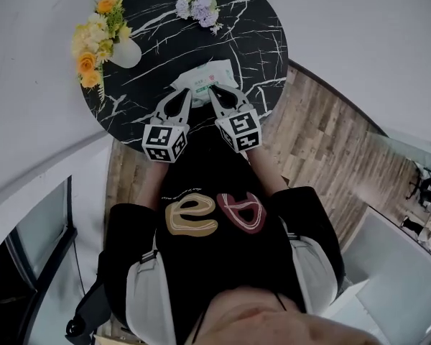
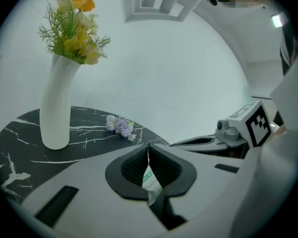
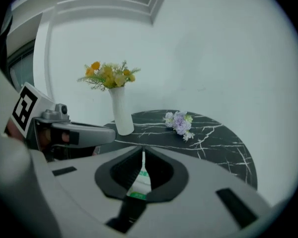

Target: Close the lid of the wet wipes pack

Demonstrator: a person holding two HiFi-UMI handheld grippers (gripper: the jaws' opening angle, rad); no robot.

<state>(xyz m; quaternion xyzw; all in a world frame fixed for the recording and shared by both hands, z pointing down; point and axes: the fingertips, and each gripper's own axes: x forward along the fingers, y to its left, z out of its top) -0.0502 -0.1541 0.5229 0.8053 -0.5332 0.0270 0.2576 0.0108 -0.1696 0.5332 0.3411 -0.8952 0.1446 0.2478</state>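
Note:
The wet wipes pack (image 1: 207, 76), white with green print, lies flat on the round black marble table (image 1: 262, 42). Whether its lid is up or down cannot be told. In the head view my left gripper (image 1: 189, 92) and right gripper (image 1: 214, 90) hover side by side over the pack's near edge, tips pointing away from me. In the left gripper view the left gripper (image 2: 148, 148) has its jaws together, and a strip of the pack (image 2: 150, 179) shows behind them. The right gripper (image 3: 142, 153) looks the same, jaws together with nothing pinched, the pack (image 3: 139, 183) showing below.
A white vase of yellow and orange flowers (image 1: 122, 49) stands at the table's left edge. A small purple flower sprig (image 1: 200, 6) lies at the far side. Wooden floor (image 1: 323, 135) runs to the right of the table, and a white wall stands behind it.

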